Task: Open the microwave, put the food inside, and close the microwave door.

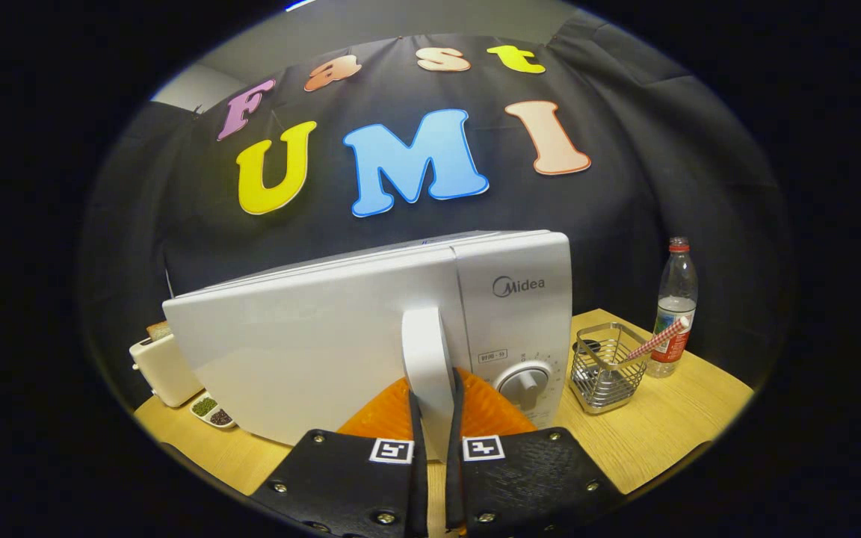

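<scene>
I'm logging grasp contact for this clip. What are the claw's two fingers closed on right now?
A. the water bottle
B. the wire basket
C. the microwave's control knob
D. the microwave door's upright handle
D: the claw has both fingers pressed on the door handle of the microwave.

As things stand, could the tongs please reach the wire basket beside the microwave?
Probably not yet: the tongs are shut on the door handle. The wire basket stands apart, beyond the control knob.

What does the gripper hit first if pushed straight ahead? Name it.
Nothing stands between: the gripper already has its jaws closed on the microwave door handle. Pushed straight on, it would probably drive the handle into the microwave door just behind.
</scene>
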Tool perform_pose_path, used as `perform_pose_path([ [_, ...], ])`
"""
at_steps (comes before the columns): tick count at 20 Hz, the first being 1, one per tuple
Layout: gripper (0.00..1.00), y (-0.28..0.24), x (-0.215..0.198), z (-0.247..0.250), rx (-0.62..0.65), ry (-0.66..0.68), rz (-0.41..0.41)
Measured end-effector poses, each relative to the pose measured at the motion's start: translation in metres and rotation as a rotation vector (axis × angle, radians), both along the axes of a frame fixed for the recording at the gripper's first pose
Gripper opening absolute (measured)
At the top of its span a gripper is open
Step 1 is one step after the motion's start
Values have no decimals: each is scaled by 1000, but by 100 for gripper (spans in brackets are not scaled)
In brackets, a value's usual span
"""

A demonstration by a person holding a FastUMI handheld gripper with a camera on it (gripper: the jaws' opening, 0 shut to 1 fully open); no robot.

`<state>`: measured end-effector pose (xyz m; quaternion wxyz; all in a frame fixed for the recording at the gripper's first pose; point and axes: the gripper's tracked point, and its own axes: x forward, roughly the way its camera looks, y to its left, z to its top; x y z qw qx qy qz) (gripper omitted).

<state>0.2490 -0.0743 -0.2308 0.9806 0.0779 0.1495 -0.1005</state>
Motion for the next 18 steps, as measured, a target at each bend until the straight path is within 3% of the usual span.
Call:
perform_pose_path([
  [3, 10, 10, -24, 4, -67, -3, -5],
  [8, 10, 33, -63, 9, -23, 6, 33],
  [18, 9, 140, -162, 22, -26, -36, 292],
])
